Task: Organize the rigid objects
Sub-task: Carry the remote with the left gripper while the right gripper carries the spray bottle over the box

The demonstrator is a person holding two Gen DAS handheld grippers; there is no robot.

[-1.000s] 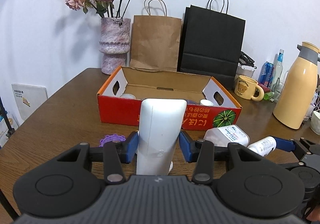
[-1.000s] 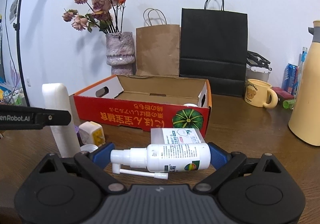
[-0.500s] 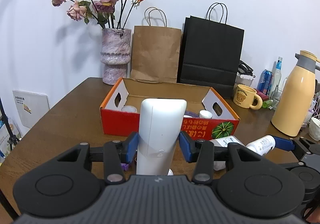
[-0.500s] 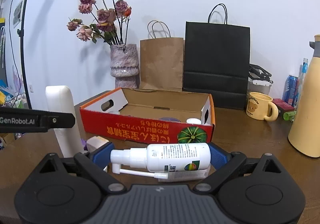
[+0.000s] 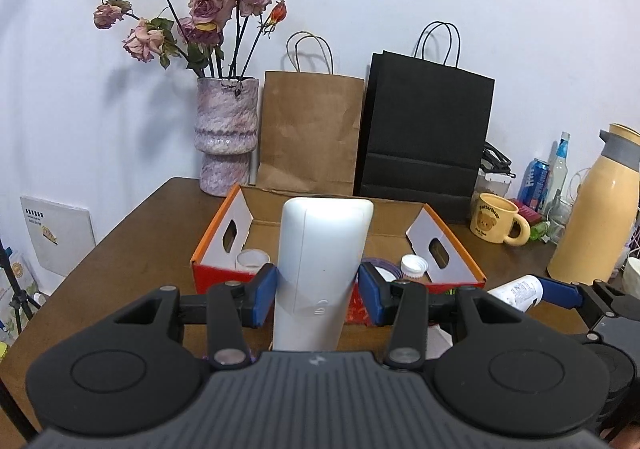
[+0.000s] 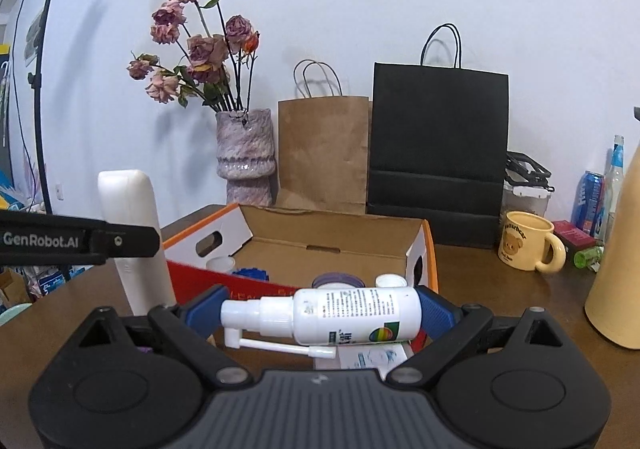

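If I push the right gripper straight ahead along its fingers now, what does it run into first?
Most likely the near red wall of the cardboard box, right ahead of the right gripper and the spray bottle it holds crosswise. Depth is unclear; it might just clear the rim.

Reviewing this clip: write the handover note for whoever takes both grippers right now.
Left gripper: shut on the white remote, held upright.
Right gripper: shut on the white spray bottle, held crosswise, nozzle to the left.
Both are held in front of the red cardboard box.
Done: a tape roll, caps and other small items already lie in the box.
Left: place the remote and bottle in the box; a white packet still lies on the table below the bottle.
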